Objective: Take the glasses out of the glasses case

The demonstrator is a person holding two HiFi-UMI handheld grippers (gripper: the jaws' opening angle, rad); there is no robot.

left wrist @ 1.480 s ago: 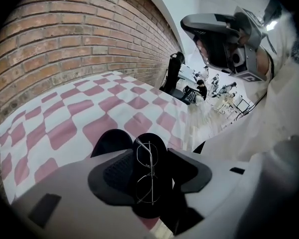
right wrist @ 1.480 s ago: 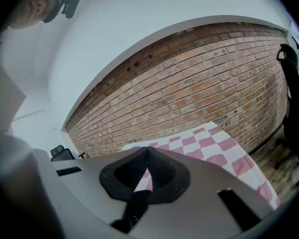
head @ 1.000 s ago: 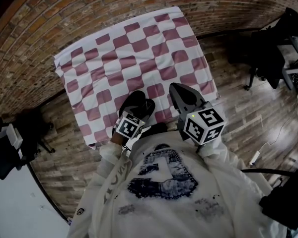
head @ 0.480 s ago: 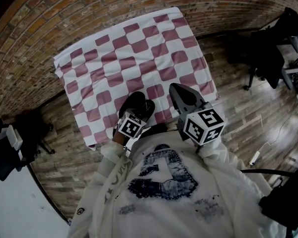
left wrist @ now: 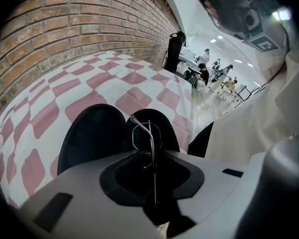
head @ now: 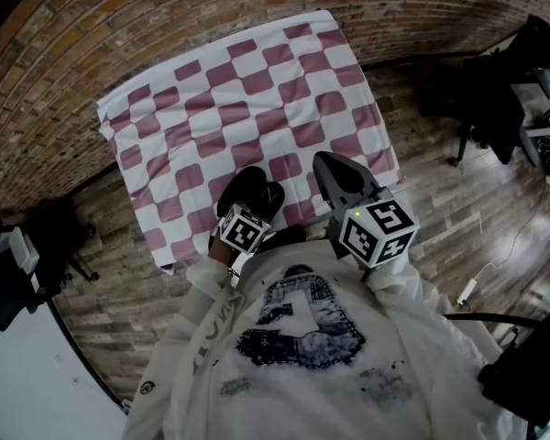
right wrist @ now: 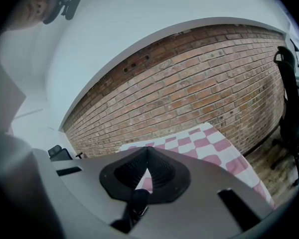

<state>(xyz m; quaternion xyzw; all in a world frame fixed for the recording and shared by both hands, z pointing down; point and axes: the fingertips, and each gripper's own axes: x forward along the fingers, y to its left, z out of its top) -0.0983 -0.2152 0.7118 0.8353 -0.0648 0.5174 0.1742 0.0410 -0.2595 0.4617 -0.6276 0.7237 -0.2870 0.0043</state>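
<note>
Plank flooring (head: 458, 209) shows on either side of the person's white sweatshirt (head: 302, 374) at the bottom of the head view. The dark blue print on its chest is too warped to read. Just past the chest sit the two marker cubes, which carry only black-and-white squares. A small green light is lit on the right one.

The left claw (left wrist: 150, 156) tips steeply down over the near edge of the table (head: 284, 71). Its jaws have just been closing and are now narrow, pinching the glasses (left wrist: 146, 135), a thin wire frame. The glasses stand on edge in the line where the pads meet. Their long axis follows the claw's own line, out past the tips and away from the person. One rounded lens rim and a bent silver temple stick out above the tips. Right behind them the black glasses case (left wrist: 92, 136) lies open on the table, its two dark rounded halves side by side. I cannot tell whether the frame touches the case.

The right claw (right wrist: 148, 152) is beside it on the right, held nearer level. Its tips are together, and only a sliver of checks shows through the slit behind them.

Farther off, the table's pink-and-white checked cover reaches to the brick wall (head: 119, 16). Black office chairs (head: 495, 99) stand to the right.
</note>
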